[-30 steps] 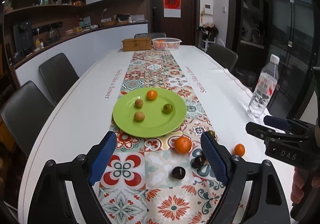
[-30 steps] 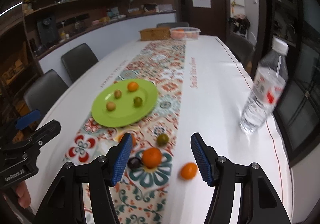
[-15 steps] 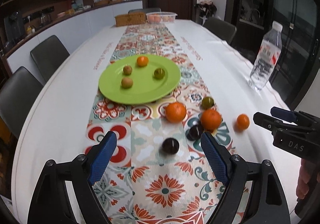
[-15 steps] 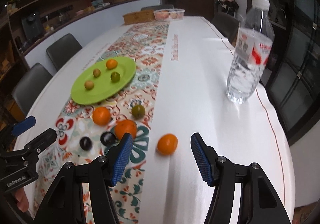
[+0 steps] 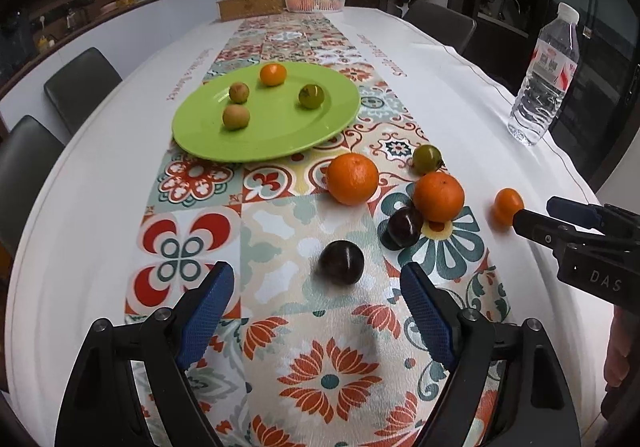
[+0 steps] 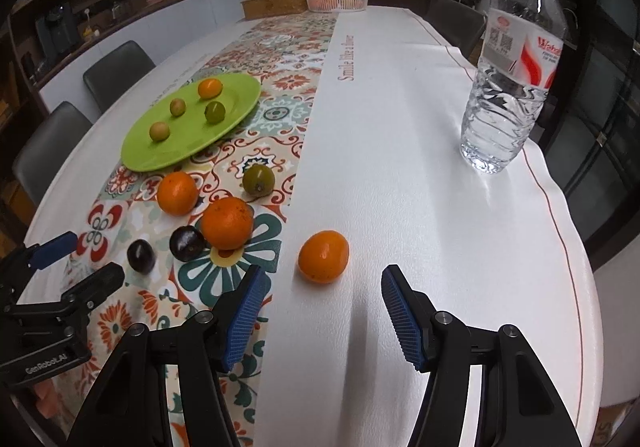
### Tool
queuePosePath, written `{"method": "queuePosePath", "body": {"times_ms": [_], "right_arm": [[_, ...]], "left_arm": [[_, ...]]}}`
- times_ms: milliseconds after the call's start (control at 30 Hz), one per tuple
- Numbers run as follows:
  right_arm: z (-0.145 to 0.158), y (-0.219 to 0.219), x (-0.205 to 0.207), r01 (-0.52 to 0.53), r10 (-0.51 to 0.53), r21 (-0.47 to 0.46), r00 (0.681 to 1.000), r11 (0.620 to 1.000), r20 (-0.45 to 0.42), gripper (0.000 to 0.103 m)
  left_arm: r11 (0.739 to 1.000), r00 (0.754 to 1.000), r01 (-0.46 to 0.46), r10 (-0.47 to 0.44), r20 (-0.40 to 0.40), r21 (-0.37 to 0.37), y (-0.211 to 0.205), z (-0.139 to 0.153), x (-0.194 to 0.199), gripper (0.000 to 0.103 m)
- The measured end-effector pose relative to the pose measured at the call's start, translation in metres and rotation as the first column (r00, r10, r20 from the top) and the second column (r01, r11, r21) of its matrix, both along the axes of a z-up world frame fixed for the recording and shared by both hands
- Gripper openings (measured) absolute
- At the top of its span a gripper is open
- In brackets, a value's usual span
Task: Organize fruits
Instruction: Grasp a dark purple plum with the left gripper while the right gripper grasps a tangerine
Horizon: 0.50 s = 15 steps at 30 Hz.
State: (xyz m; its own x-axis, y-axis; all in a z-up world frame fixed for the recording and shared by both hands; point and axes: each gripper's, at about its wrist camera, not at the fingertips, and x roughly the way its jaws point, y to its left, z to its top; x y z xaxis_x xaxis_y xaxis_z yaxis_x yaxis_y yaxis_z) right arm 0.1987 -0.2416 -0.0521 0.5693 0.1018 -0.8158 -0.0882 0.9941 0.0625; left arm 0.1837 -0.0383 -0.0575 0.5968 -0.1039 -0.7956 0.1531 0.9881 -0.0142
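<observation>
Left gripper (image 5: 316, 301) released, ribbed blue pads, glossy round plum (image 5: 341, 261) just ahead, right gripper (image 6: 322, 305) released, oval smooth mandarin (image 6: 323, 256) ahead, long axis crosswise, round flat green plate (image 5: 256, 145).

A: Round lime-green plate (image 5: 256, 143); long patterned runner (image 5: 280, 247) in red, teal, cream floral tiles?

B: Yes. Dark purple plum (image 5: 341, 262) between blue-padded fingers (image 5: 208, 311); small orange mandarin (image 6: 323, 256) ahead of right fingers.

A long white table (image 6: 400, 107) carries a patterned runner (image 5: 280, 247). Ahead of the left jaws lie two dark plums (image 5: 341, 262), two oranges (image 5: 352, 178), a green plate (image 5: 266, 135). A small orange (image 6: 323, 256) lies between the right jaws' tips; a water bottle (image 6: 510, 87) stands beyond, rightward.
</observation>
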Motion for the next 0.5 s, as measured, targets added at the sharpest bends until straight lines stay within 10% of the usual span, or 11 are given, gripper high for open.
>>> {"method": "queuePosePath", "body": {"times_ms": [500], "right_arm": [[-0.017,0.003,0.019,-0.03,0.03,-0.002,0.999,1.0,-0.03,0.054]], "left_arm": [[0.998,0.998,0.036,-0.038,-0.043,-0.049,-0.004,-0.015,0.018,0.047]]}}
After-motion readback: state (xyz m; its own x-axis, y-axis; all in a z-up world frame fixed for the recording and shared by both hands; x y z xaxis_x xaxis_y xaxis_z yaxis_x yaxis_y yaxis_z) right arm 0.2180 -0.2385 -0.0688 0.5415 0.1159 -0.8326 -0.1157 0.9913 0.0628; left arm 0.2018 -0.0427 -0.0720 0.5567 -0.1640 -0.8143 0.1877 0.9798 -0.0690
